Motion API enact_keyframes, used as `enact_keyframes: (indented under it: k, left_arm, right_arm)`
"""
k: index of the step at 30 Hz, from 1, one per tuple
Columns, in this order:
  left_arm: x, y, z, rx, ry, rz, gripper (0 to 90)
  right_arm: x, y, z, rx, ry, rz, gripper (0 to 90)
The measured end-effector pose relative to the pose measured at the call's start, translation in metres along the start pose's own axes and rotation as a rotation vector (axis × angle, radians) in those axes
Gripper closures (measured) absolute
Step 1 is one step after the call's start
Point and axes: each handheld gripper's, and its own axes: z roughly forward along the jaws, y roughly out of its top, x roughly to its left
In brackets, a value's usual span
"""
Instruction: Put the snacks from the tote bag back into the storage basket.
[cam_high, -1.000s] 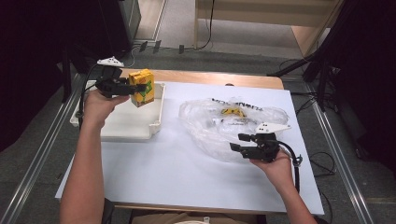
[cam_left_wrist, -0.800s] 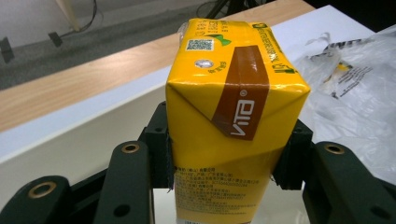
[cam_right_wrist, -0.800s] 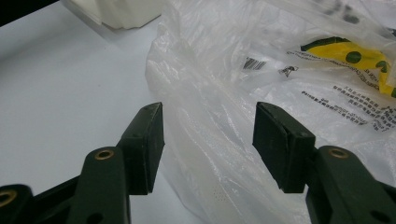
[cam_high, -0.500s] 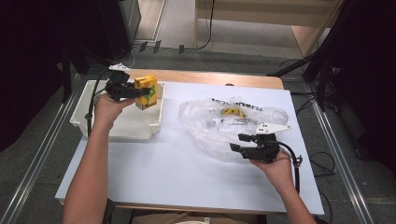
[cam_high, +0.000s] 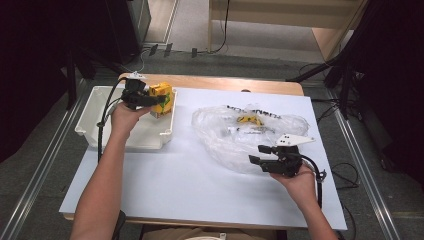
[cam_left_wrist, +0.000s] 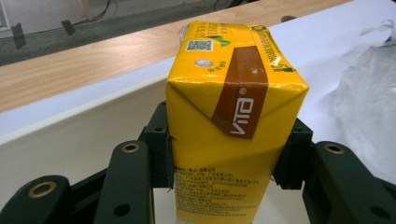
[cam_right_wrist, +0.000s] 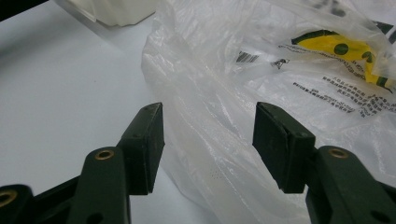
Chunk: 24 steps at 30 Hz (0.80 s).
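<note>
On the left, the left gripper (cam_high: 159, 100) is pinching a yellow drink carton (cam_high: 163, 98) by its two side faces; in the left gripper view the black pads (cam_left_wrist: 161, 144) press flat against the carton (cam_left_wrist: 236, 116), which stands upright between them with its foil straw hole on top. Compared with a second ago, this hand has brought the carton lower and a little further over the white tray (cam_high: 100, 131), so that the carton now hangs just above the tray's far right corner, with the tray floor directly below the jaws. I cannot tell whether its base already touches the tray. That drop suggests the placing step is nearly done: what remains is probably to seat the carton and then let the jaws part. Moving right across the white table sheet (cam_high: 190, 180), the crumpled clear plastic bag (cam_high: 245, 135) lies well apart from the left gripper and right in front of the right gripper (cam_high: 259, 154). A second yellow item (cam_high: 248, 119) shows through the film beyond those jaws. The right gripper has kept its place over the same second; in its own view the jaws stand spread, with a fold of the bag (cam_right_wrist: 219, 140) lying between the pads but not squeezed. It looks to be waiting, perhaps to steady the bag.
</note>
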Motion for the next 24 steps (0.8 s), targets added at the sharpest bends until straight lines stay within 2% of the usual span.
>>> enact_keyframes:
  k: [7, 12, 19, 21, 24]
  left_arm:
    - [0.002, -0.007, 0.011, 0.002, 0.030, 0.009, 52.3]
    - [0.006, -0.014, 0.010, -0.030, 0.005, 0.007, 52.2]
    - [0.002, -0.016, 0.008, -0.009, 0.010, 0.051, 52.0]
    - [0.003, -0.018, 0.008, -0.009, 0.011, 0.054, 52.0]
    - [0.005, -0.021, 0.006, -0.006, 0.004, 0.036, 51.9]
  right_arm:
    - [-0.001, -0.001, -0.002, 0.001, -0.007, 0.005, 44.3]
    - [-0.001, -0.002, -0.002, 0.008, -0.006, 0.002, 44.3]
    - [0.000, -0.001, 0.001, 0.018, 0.003, 0.000, 44.3]
    - [0.000, -0.001, 0.001, 0.018, 0.005, 0.001, 44.3]
    - [0.000, -0.001, 0.002, 0.017, 0.008, -0.002, 44.3]
